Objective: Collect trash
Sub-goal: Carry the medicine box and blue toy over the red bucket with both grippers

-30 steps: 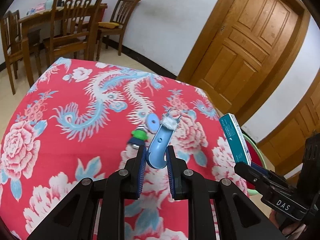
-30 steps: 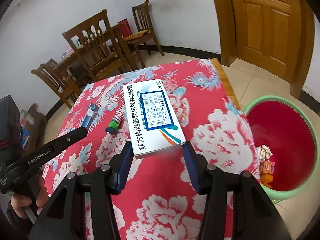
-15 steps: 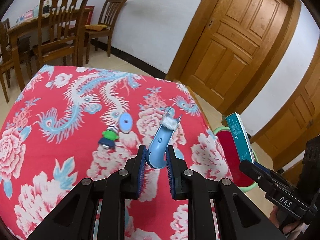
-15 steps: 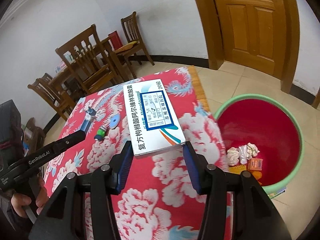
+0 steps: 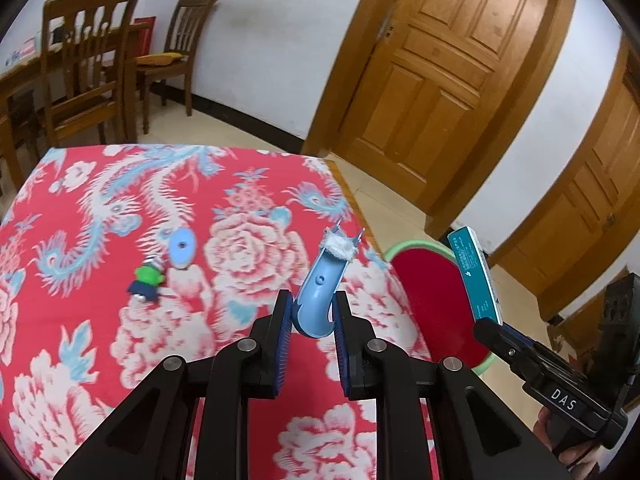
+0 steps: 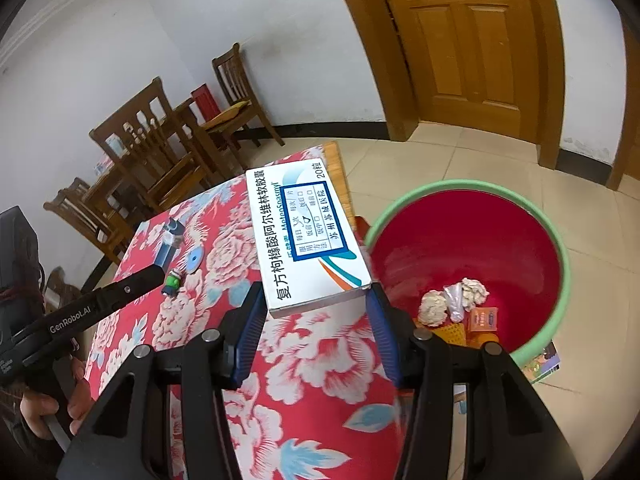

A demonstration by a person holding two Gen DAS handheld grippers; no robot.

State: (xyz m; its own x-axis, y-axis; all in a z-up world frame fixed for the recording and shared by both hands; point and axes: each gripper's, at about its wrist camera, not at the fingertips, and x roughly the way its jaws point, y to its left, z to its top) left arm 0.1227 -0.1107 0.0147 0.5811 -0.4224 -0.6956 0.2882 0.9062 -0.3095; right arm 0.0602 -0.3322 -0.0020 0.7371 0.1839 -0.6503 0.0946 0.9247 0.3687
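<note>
1. My right claw [image 6: 316, 316] is clamped across the width of a white medicine box [image 6: 306, 238]. The box juts forward off my pads and is level with the bin's rim, which lies just ahead and to my right.
2. My left claw [image 5: 310, 330] is pinched together on the bent end of a blue plastic piece [image 5: 320, 296]. A tuft of white fluff sits at its far tip. Below it is the red flowered tablecloth [image 5: 100, 340], not the bin.
3. The bin [image 6: 556, 240], red inside with a green rim, stands on the floor past the table's edge.
4. Risk one: I hold the box only at its near end. If I let go now it would, I judge, land on the cloth or the floor, because most of it hangs short of the bin's mouth.
5. Risk two: the curved blue piece offers my left pads little flat surface. A wrist roll could make it swivel or slip out over the table.
6. Risk three: both claws head for one bin from the same side, so they could knock together at the rim.
7. Count: two items held, one per claw. Two lie on the cloth ahead and left of my left claw: a small green toy [image 5: 147, 280] and a pale blue disc [image 5: 182, 246].
8. The bin holds a handful of scraps: white crumpled wads and an orange packet; more may be hidden.
</note>
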